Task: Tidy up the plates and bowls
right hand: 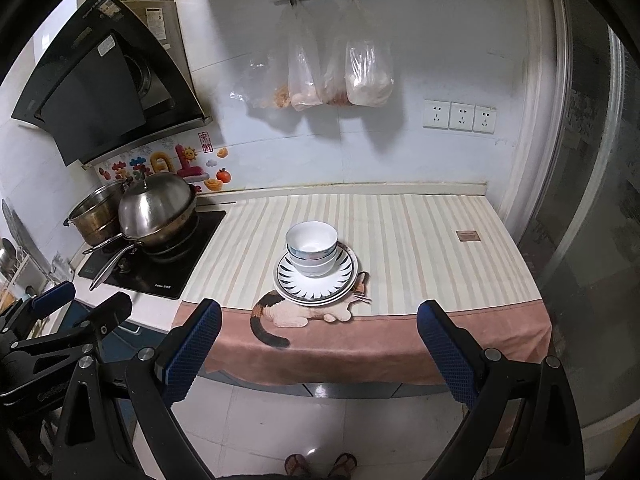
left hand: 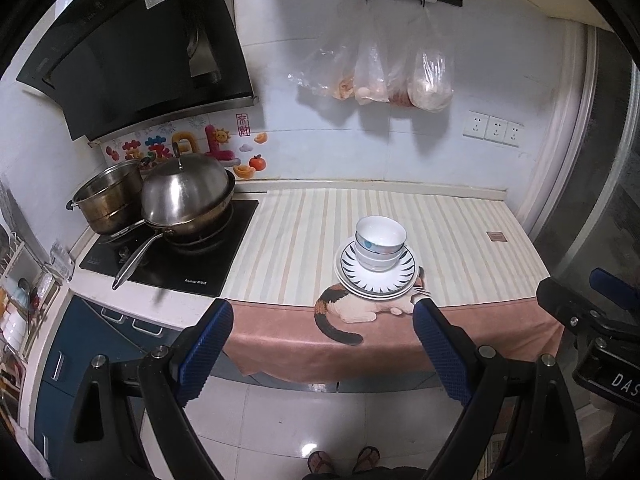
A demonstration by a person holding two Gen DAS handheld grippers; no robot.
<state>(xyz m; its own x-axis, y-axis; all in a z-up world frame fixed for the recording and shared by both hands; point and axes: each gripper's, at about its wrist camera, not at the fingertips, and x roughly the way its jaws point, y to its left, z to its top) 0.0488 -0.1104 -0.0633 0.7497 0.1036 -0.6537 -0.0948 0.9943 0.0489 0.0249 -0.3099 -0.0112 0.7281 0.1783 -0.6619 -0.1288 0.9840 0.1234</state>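
Stacked near the front of the table (left hand: 460,216), two bowls (left hand: 380,242) are nested one inside the other on top of a pile of plates (left hand: 376,280), the uppermost plate marked with dark radiating strokes around its rim. The pile is set on a striped cloth (left hand: 304,232), partly over a printed cat at the cloth's pink front border. The left tool (left hand: 323,322) is held back from the table edge over the floor, its blue-padded fingers spread wide with nothing between them. The right tool (right hand: 319,320) is held likewise, fingers wide apart and gripping nothing, and is seen at the right edge of the left wrist view. To the left, a lidded wok (left hand: 186,200) and a steel pot (left hand: 110,200) are seen on a black stove (left hand: 208,264), under a range hood (left hand: 132,48). Plastic bags (left hand: 384,68) are hung on the wall behind.
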